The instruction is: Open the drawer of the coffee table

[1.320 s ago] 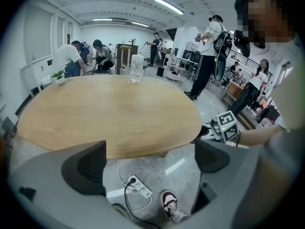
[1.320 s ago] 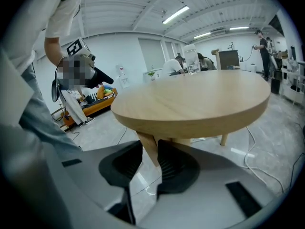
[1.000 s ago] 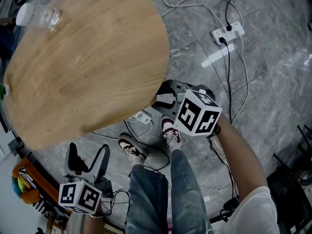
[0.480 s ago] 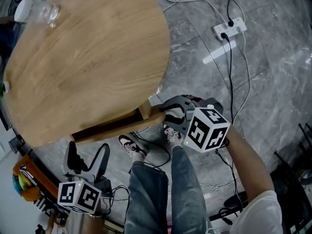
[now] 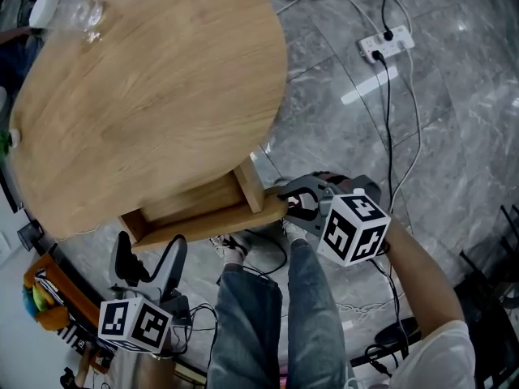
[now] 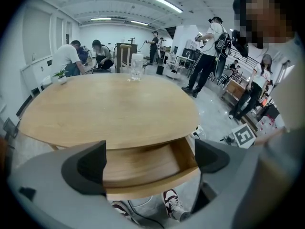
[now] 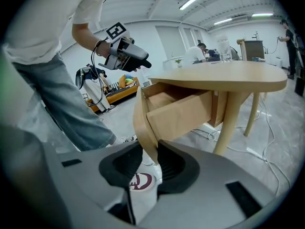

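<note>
Right gripper [image 7: 150, 152] fingers clamp the drawer [image 7: 178, 114] front edge; left gripper [image 6: 150, 161] fingers gape empty

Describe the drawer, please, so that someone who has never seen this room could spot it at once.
Find the big oval wooden table standing on the grey stone floor. Under its edge nearest the person's jeans, a shallow wooden drawer sticks out. It is the only part with a curved front, which the right gripper pinches.

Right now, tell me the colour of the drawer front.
Light natural wood; the drawer front shows best in the right gripper view.
</note>
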